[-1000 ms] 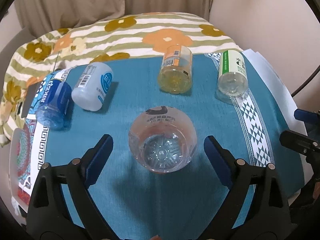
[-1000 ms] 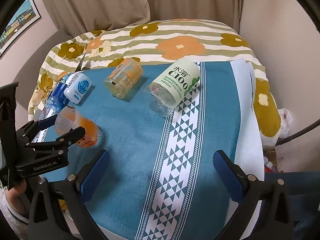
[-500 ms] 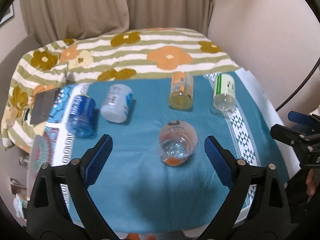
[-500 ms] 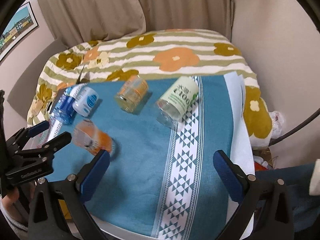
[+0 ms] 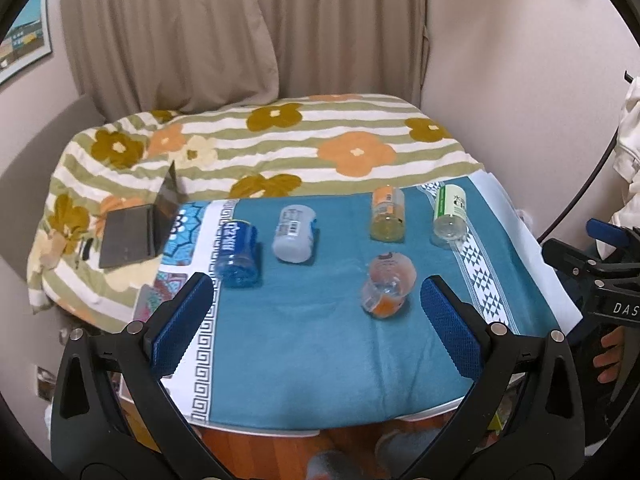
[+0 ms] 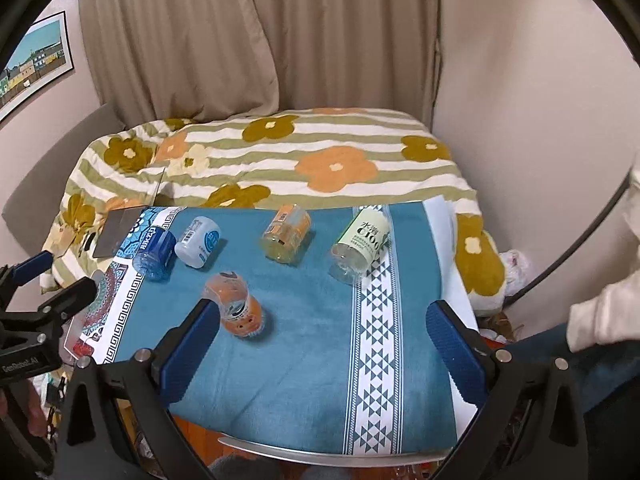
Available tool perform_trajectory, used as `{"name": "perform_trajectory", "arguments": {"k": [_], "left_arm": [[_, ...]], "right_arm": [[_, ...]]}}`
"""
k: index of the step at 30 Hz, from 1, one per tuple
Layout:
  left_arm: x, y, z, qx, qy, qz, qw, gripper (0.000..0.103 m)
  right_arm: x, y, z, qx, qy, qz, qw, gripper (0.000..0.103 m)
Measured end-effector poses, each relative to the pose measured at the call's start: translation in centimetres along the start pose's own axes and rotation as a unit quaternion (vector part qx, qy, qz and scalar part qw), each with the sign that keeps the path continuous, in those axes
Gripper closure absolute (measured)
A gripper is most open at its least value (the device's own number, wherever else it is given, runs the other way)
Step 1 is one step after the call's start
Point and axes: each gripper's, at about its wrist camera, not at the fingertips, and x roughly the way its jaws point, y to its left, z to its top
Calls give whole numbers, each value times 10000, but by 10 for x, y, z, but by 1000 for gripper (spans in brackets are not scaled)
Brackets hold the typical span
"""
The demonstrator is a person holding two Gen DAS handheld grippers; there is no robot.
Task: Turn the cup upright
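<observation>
On a worktop (image 5: pixel 304 360) draped in teal cloth, the orange cup (image 5: pixel 386 289) lies tipped, long axis pointing away from the cameras. Both the left hand-held gripper (image 5: pixel 316 320) and right hand-held gripper (image 6: pixel 324 340) hang wide and empty; the left looks nearer.

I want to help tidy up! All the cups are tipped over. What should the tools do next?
Probably bring the open left tool down toward the orange cup, the nearest one. It lies on its side on the teal cloth, and both tools hang back from it, holding nothing.
</observation>
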Motion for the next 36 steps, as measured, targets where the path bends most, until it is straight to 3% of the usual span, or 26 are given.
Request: {"name": "perform_trajectory", "arguments": {"k": [12,36], "left_arm": [[-17,8,-10,-124,-140,-165,9997,0],[-19,8,-7,-88,-268,-111,9995,0]], "right_arm": [[-25,13,-22,111,-133,-308,9994,0],[-23,13,-14,216,-142,-418,9988,0]]}}
